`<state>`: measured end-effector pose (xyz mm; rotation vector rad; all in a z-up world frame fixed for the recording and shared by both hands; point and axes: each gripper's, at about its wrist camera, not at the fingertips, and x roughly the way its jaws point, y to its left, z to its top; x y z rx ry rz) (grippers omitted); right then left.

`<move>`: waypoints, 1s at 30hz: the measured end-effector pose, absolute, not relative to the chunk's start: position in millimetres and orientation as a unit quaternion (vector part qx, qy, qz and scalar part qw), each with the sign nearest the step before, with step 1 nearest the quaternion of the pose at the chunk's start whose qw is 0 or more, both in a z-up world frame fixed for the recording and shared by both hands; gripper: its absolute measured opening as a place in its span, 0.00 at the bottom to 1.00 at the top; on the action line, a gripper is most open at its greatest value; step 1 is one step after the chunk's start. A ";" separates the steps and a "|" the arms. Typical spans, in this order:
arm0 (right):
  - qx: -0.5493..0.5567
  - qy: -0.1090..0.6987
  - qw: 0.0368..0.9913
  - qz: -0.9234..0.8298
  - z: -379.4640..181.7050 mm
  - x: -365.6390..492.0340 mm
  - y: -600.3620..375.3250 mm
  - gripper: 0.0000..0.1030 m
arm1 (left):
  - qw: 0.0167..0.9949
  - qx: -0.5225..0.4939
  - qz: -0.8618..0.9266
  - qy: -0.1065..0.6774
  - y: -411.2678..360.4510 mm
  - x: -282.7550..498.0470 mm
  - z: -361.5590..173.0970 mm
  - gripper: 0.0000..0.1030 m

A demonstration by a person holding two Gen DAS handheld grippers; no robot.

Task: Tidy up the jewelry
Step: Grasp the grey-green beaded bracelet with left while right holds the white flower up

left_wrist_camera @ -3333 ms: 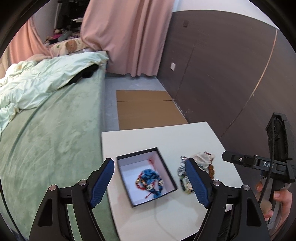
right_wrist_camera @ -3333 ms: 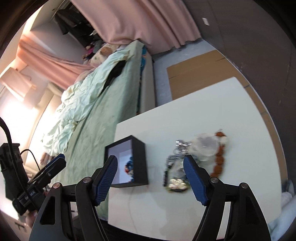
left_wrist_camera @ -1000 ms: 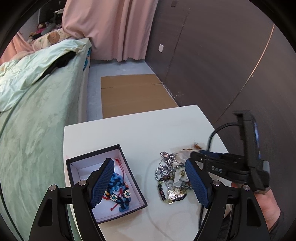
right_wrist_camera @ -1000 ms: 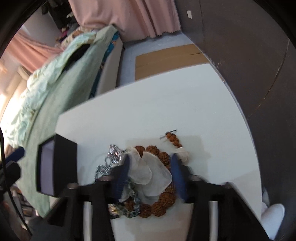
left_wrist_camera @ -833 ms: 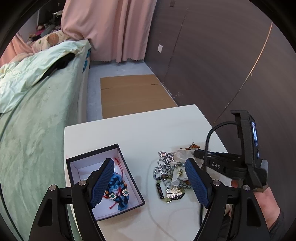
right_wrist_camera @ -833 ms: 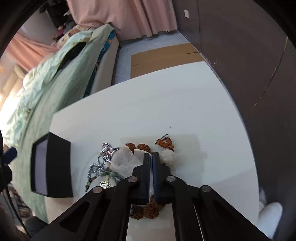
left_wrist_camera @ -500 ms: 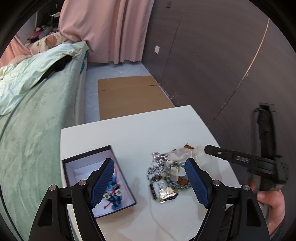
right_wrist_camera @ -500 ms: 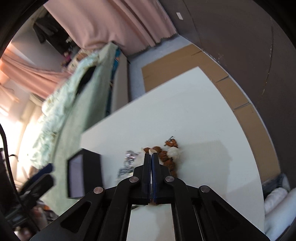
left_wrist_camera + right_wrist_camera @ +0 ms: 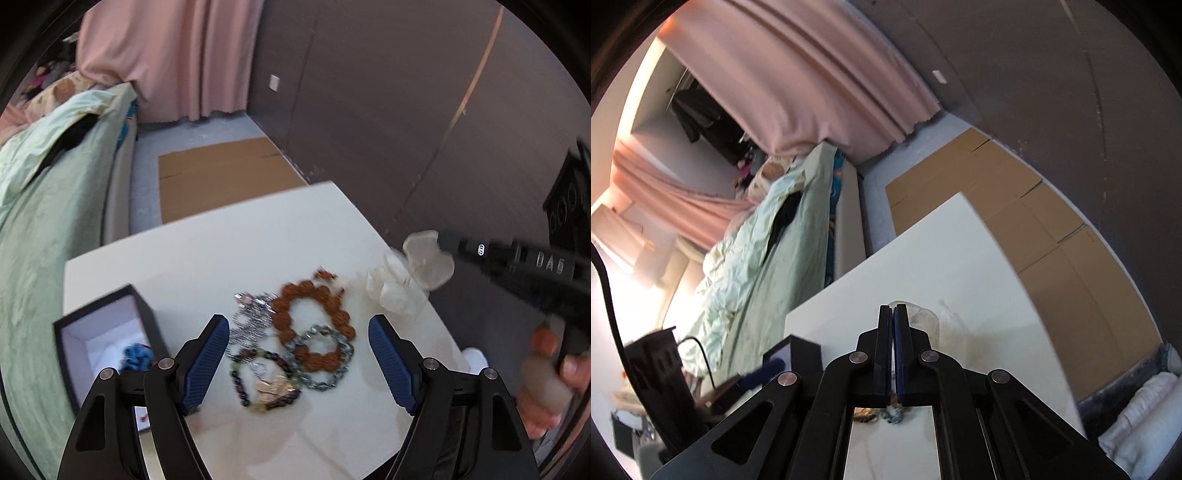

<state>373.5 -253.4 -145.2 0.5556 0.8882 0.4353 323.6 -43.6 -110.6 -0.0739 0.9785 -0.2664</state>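
Note:
A pile of jewelry lies on the white table point(image 9: 207, 266): a brown bead bracelet point(image 9: 314, 325), a silver chain point(image 9: 251, 317), a grey-blue bead bracelet point(image 9: 325, 362) and a dark bead bracelet with a gold pendant point(image 9: 269, 384). A black box point(image 9: 107, 339) at the left holds a blue piece point(image 9: 136, 354). My left gripper point(image 9: 299, 365) is open above the pile. My right gripper point(image 9: 893, 314) is shut on a translucent white plastic bag point(image 9: 413, 277), lifted above the table's right edge; the bag also shows in the right wrist view point(image 9: 927, 321).
A bed with a green cover point(image 9: 44, 221) runs along the table's left side. Flattened cardboard point(image 9: 221, 173) lies on the floor beyond the table. A dark wall point(image 9: 406, 110) stands at the right. Pink curtains point(image 9: 177, 55) hang at the back.
My right gripper closed on the plastic bag and lifted it up and to the right, off the pile. The brown bead bracelet beneath it now shows fully. My left gripper has stayed open.

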 end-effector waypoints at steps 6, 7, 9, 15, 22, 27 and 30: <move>0.276 0.423 0.841 0.196 -151.2 375.9 -269.1 0.03 | 0.859 -0.017 -0.142 0.491 -63.1 321.0 -133.4 0.70; 0.277 0.423 0.840 0.194 -151.8 376.5 -270.9 0.03 | 0.857 -0.015 -0.144 0.495 -65.7 319.9 -136.7 0.69; 0.282 0.424 0.839 0.192 -153.3 377.7 -273.9 0.03 | 0.852 -0.011 -0.150 0.501 -71.9 318.5 -142.5 0.64; 0.291 0.429 0.834 0.186 -158.5 377.2 -281.8 0.03 | 0.844 0.015 -0.160 0.511 -88.1 320.3 -157.1 0.57; 0.293 0.433 0.833 0.182 -161.1 377.4 -282.3 0.03 | 0.833 0.034 -0.169 0.525 -96.8 320.8 -174.2 0.35; 0.291 0.434 0.832 0.185 -162.1 377.2 -279.5 0.03 | 0.830 0.023 -0.178 0.529 -91.7 324.9 -173.6 0.08; 0.289 0.434 0.832 0.190 -162.4 376.1 -273.7 0.03 | 0.827 0.023 -0.183 0.532 -91.8 327.8 -173.4 0.08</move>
